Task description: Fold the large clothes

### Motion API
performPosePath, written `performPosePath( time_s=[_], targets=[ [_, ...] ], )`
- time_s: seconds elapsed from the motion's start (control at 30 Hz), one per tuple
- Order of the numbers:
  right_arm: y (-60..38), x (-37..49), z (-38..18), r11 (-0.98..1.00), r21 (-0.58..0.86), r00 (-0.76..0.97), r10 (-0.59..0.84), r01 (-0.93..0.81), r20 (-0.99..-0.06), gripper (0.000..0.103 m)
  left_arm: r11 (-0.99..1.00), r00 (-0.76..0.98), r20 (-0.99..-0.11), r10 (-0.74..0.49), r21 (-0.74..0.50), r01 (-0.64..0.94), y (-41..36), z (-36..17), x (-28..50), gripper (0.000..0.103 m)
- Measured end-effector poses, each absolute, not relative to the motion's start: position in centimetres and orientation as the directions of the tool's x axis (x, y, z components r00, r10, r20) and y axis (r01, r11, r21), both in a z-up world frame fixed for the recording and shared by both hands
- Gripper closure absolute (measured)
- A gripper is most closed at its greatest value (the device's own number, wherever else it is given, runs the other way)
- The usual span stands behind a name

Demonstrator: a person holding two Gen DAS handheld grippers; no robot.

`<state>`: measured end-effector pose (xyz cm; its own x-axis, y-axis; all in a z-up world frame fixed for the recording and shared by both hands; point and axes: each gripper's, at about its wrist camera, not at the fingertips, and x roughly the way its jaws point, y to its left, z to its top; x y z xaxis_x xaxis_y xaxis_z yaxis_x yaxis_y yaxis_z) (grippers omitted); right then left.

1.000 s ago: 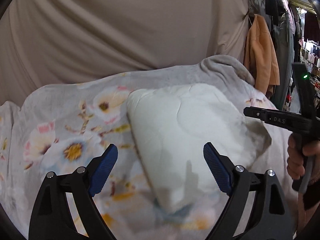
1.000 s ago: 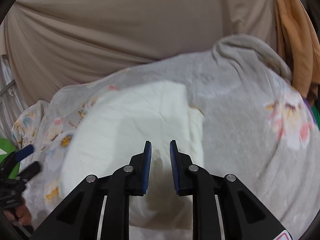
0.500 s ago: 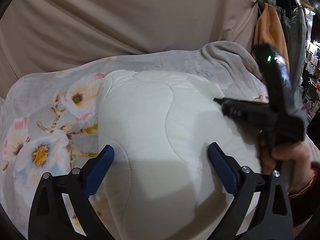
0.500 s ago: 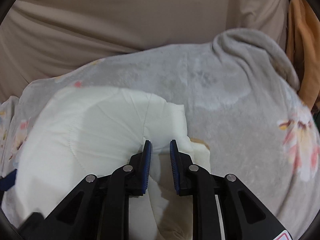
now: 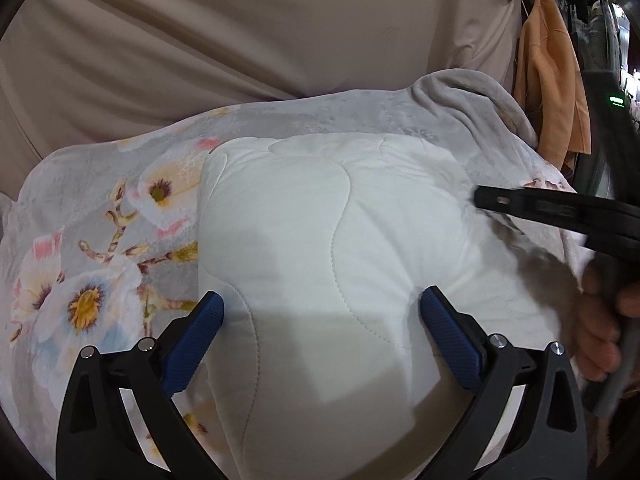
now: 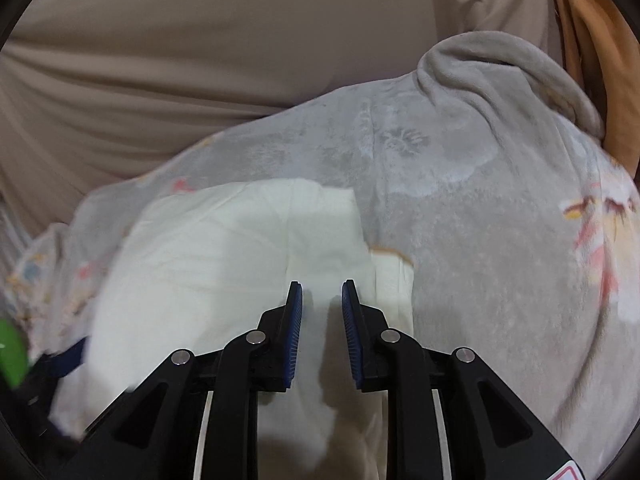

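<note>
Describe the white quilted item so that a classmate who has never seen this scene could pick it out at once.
Find the big grey floral blanket spread in front of the beige curtain. In its middle lies the folded white quilted garment, puffy and pillow-like. It alone is plain white with wavy stitch lines, unlike the flowered blanket or the orange garment hanging at the right.

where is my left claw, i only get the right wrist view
observer: Left claw sits over the near end of the quilt. Its jaws are wide and have just been opening, with the quilt between them.
operator: is the quilt plain
observer: No, a wavy stitched seam runs down it.
operator: how does my right one look from there
observer: Right claw reaches in from the right, its tip at the quilt's far right corner.
</note>
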<state>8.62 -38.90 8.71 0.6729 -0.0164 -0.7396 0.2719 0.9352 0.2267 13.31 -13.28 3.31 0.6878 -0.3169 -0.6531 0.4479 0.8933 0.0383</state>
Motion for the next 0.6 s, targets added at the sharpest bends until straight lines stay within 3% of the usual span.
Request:
performPosePath(
  time_s=[0.27,0.47,0.6],
  targets=[
    [-36.8,3.9,5.9,0.968,0.084,0.616,-0.082,0.236,-0.783,0.076,0.891,0.692,-0.651,-0.312,0.051,0.45,-13.7,3.1,12.9,0.005],
    [-40.3,1.3,10.9,0.937,0.245,0.69,0.005,0.25,-0.724,0.073,0.879,0.626,-0.664,-0.408,-0.1,0.466,-9.4,5.6,12.4,0.005],
    [-45.0,1.2,10.4,0.873,0.37,0.671,0.068,0.319,-0.738,0.069,0.875,0.594,-0.667,-0.449,-0.196,0.442,-5.6,6.5,13.3,0.005]
  ],
)
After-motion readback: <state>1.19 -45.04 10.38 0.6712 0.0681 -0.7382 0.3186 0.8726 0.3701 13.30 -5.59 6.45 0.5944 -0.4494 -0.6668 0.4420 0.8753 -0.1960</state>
